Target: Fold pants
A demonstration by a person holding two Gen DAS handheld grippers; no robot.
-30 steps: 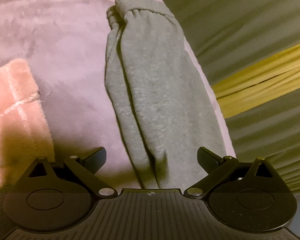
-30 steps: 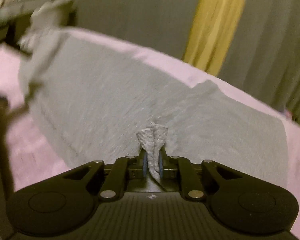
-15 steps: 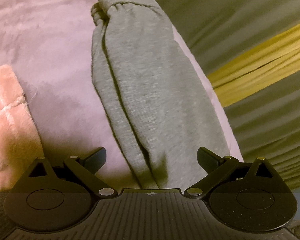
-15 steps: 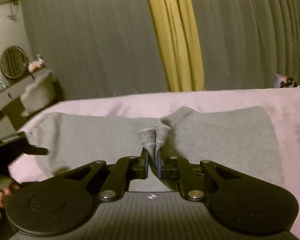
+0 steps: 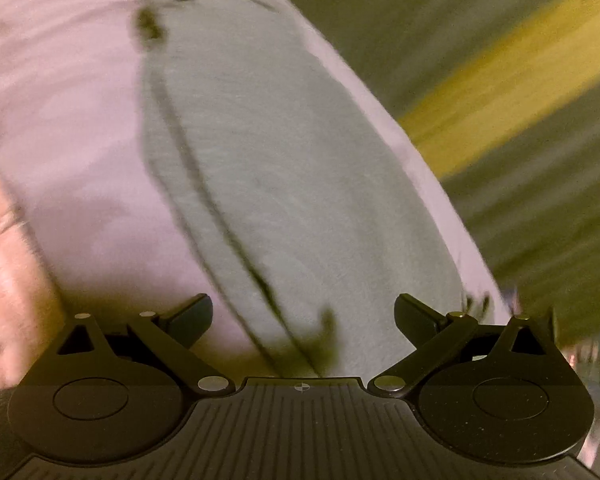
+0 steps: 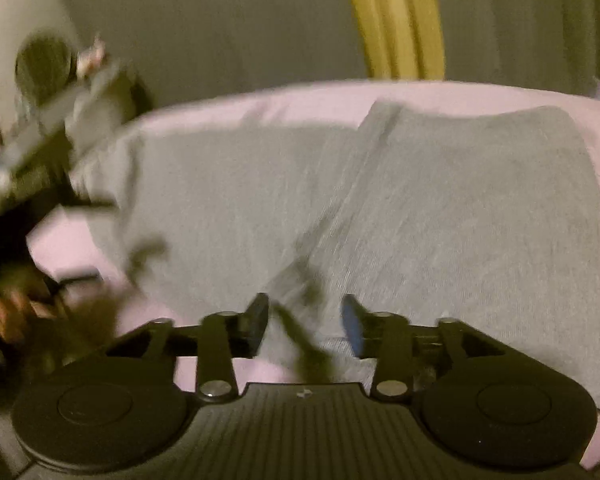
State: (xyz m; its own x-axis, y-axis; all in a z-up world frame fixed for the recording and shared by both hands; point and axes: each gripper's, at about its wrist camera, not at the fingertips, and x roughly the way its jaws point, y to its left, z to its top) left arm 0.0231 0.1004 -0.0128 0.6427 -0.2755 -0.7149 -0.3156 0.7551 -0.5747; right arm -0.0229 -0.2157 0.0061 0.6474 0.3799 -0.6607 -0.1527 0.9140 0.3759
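Grey sweatpants (image 5: 284, 168) lie folded lengthwise on a lilac bed cover (image 5: 68, 128), stretching away from me in the left wrist view. My left gripper (image 5: 303, 316) hangs open just above their near end, nothing between its fingers. In the right wrist view the same grey pants (image 6: 452, 216) spread wide across the bed. My right gripper (image 6: 306, 316) is opening; its jaws stand apart and a ridge of grey cloth lies loose between them, with neither pad pressing on it. Both views are blurred by motion.
A pink plush blanket (image 5: 8, 280) lies at the left edge of the bed. Green curtains (image 6: 228, 20) with a yellow strip (image 6: 396, 20) hang behind the bed. A shelf with a round mirror (image 6: 44, 64) stands at the left; a hand (image 6: 8, 312) shows at the lower left.
My right gripper has let go of the pinched grey cuff; its jaws went from shut to apart. The left wrist view has rolled and shifted, the pants now filling more of it.
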